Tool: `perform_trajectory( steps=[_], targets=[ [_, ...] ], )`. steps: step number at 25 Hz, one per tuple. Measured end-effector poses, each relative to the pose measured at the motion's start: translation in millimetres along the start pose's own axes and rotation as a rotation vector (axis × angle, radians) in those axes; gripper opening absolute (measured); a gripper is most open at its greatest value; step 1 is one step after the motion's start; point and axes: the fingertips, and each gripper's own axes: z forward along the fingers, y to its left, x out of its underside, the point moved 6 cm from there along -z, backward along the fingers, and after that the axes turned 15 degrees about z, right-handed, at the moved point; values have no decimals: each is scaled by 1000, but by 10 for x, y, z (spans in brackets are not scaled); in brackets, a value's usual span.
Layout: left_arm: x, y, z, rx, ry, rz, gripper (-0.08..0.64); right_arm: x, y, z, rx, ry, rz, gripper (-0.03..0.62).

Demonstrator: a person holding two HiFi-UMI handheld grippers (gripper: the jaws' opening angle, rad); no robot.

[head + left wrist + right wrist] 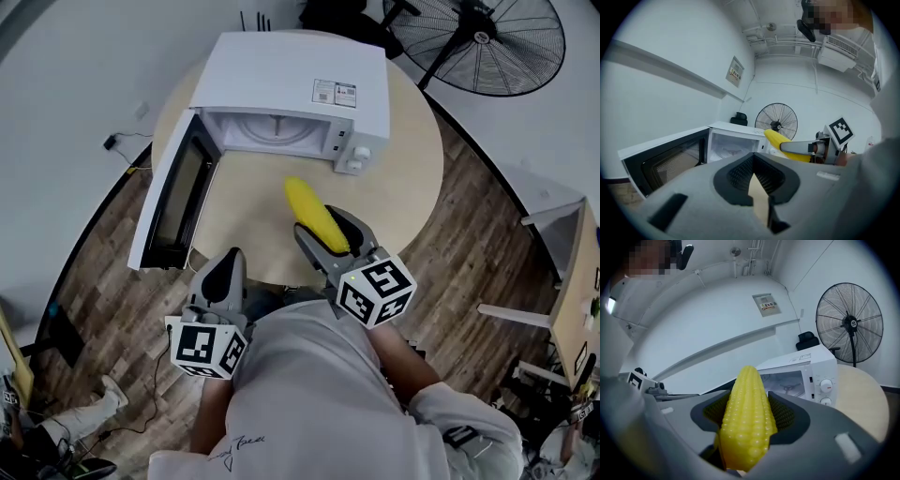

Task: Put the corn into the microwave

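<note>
Right gripper (330,236): jaws clamped on yellow knobbly corn cob (307,204) over round beige tabletop (412,159) | left gripper (228,267): jaws together, empty | white microwave (300,94) at 12 o'clock, door (176,192) open | advice: carry cob level toward 11 o'clock, tip first into cavity.

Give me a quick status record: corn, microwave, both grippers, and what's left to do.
corn: yellow cob, held above the table, tip toward the microwave
right gripper: jaws closed on the corn
left gripper: jaws together, nothing between them, by the table's near edge
microwave: white, on the round table
door: swung wide open to the left
cavity: no food visible inside
remaining: corn not yet inside; likely next move is straight ahead into the cavity
</note>
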Motion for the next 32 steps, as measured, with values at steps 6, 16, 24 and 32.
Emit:
perform_trajectory(
  steps=[6, 16, 24, 32],
  targets=[
    [-4, -3, 74, 9, 11, -1, -5, 27, -113, 149, 17, 12, 1, 262],
    [-2, 183, 183, 7, 17, -2, -5, 45, -280, 411, 58, 25, 7, 262],
    [40, 370, 252, 0, 38, -12, -5, 46, -351, 649, 87, 23, 10, 262],
    [61, 506, 325, 26, 47, -9, -5, 45, -431, 859, 106, 39, -2, 262]
  ],
)
